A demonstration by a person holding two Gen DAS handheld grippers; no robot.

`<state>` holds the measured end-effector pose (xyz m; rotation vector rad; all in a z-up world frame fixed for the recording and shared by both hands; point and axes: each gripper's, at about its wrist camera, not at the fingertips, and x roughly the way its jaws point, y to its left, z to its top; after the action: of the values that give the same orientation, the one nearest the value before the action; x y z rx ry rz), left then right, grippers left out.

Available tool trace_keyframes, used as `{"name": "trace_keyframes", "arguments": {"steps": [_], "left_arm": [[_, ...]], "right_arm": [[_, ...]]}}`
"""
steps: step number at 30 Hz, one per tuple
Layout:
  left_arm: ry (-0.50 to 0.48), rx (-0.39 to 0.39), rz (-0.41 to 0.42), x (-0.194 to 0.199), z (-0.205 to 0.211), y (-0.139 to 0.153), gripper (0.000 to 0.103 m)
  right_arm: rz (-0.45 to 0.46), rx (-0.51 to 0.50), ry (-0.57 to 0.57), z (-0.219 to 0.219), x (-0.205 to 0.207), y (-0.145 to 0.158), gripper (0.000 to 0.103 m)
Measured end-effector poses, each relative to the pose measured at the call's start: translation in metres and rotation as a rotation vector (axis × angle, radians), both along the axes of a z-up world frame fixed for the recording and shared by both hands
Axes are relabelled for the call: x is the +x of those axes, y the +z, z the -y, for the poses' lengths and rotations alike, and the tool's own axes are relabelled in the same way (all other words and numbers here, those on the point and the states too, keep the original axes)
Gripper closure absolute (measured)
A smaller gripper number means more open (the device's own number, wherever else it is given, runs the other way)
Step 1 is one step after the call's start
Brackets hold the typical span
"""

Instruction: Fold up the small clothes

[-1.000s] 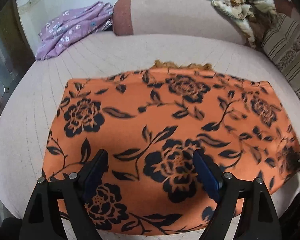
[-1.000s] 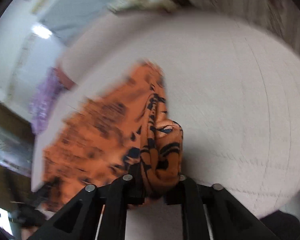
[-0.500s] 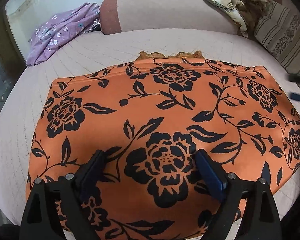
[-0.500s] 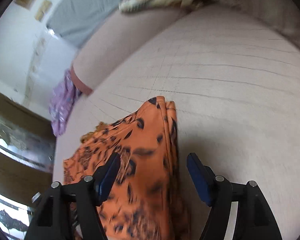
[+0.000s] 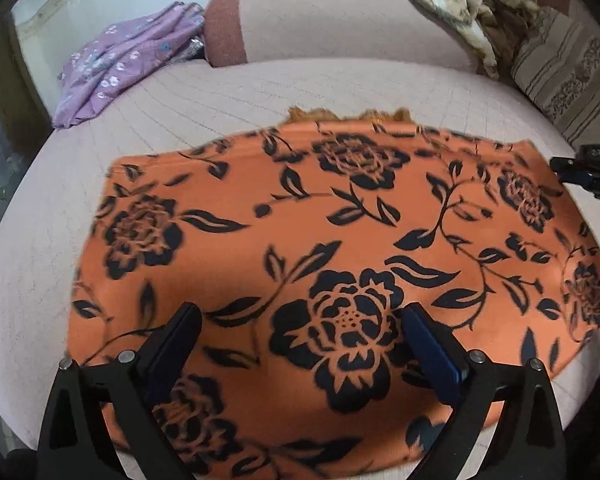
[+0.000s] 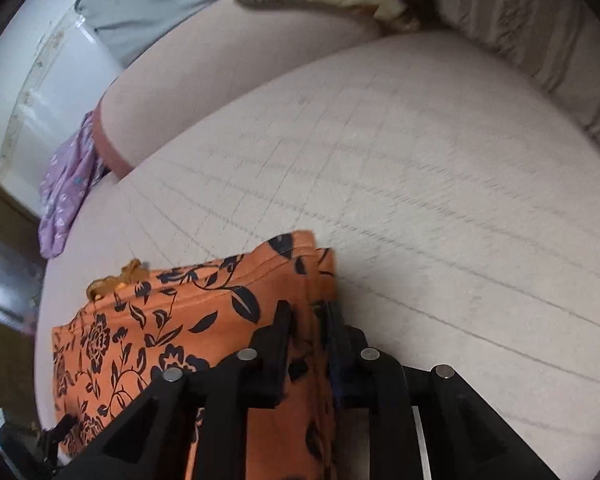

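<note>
**Right edge regripped, cloth lying flat**

A second ago our right gripper [image 6: 308, 316] carried a bunched fold of the orange floral garment [image 5: 340, 240]; half a second ago it stood wide with the cloth laid down beneath it. Now its jaws have just been closing again, and the right wrist view shows them pinching the garment's right-hand edge, cloth between the pads. Our left gripper [image 5: 300, 336] has been opening further and hangs spread over the middle of the garment, gripping nothing.

We judge one fold as laid and the next as starting from this right edge.

The garment lies flat on the pale sofa seat [image 6: 440, 200], its far edge straight apart from a frilly bit poking out. To the right of the gripped edge the seat is bare, so there is room to lift and swing across. The purple garment [image 5: 128, 60] sits well apart at the far left corner, and the patterned blanket [image 5: 468, 4] rests on the backrest, clear of our path.
</note>
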<state>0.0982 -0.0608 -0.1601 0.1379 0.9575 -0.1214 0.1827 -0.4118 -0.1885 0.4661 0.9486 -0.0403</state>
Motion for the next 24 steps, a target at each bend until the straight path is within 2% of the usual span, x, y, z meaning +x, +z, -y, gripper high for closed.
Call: {"name": "trace_keyframes", "arguments": {"steps": [3,5,6,7,8,9,10,11,13,15,17,18,19,20,21,23,24], "left_arm": [[0.001,-0.013,0.056,-0.020,-0.011,0.013,0.003],[0.000,-0.010,0.044,-0.027,-0.018,0.008,0.003],[0.004,0.000,0.024,-0.026,-0.021,0.002,0.003],[0.013,0.010,-0.009,-0.025,-0.023,-0.007,0.003],[0.012,0.005,-0.050,-0.022,-0.025,-0.017,0.003],[0.013,-0.003,-0.058,-0.021,-0.026,-0.021,0.002],[0.017,-0.016,-0.046,-0.022,-0.028,-0.019,0.002],[0.015,-0.013,-0.051,-0.023,-0.027,-0.014,0.003],[0.003,-0.016,-0.017,-0.028,-0.028,-0.003,0.003],[-0.002,-0.023,0.034,-0.036,-0.029,0.005,0.003],[0.005,-0.013,-0.005,-0.036,-0.032,-0.005,0.003],[0.014,-0.006,-0.061,-0.033,-0.034,-0.017,0.003],[0.014,-0.015,-0.079,-0.031,-0.036,-0.024,0.002],[0.008,-0.016,-0.059,-0.032,-0.035,-0.022,0.001],[0.004,-0.009,-0.060,-0.033,-0.035,-0.019,0.001],[0.003,-0.019,-0.021,-0.038,-0.040,-0.002,0.002],[0.012,-0.026,0.014,-0.040,-0.044,0.007,0.002]], "right_arm": [[0.070,0.053,0.026,-0.009,-0.032,0.025,0.073],[0.102,0.125,0.081,-0.023,-0.058,0.036,0.073],[0.108,0.162,0.104,-0.030,-0.069,0.036,0.069],[0.100,0.197,0.125,-0.036,-0.075,0.033,0.054],[0.070,0.252,0.144,-0.042,-0.084,0.022,0.034],[0.053,0.262,0.135,-0.046,-0.088,0.012,0.032],[0.014,0.244,0.108,-0.047,-0.091,-0.002,0.032],[-0.046,0.215,0.067,-0.044,-0.094,-0.019,0.042],[-0.014,0.244,0.023,-0.040,-0.105,-0.016,0.043],[0.055,0.241,0.046,-0.048,-0.120,0.008,0.041],[0.105,0.213,0.083,-0.057,-0.133,0.020,0.031],[0.100,0.211,0.095,-0.059,-0.136,0.014,0.030],[0.053,0.209,0.084,-0.057,-0.136,-0.001,0.029],[-0.018,0.204,0.057,-0.054,-0.128,-0.017,0.034],[-0.050,0.242,0.022,-0.046,-0.128,-0.033,0.037],[0.010,0.269,-0.012,-0.041,-0.138,-0.016,0.035],[0.034,0.248,-0.003,-0.044,-0.139,-0.007,0.035]]}}
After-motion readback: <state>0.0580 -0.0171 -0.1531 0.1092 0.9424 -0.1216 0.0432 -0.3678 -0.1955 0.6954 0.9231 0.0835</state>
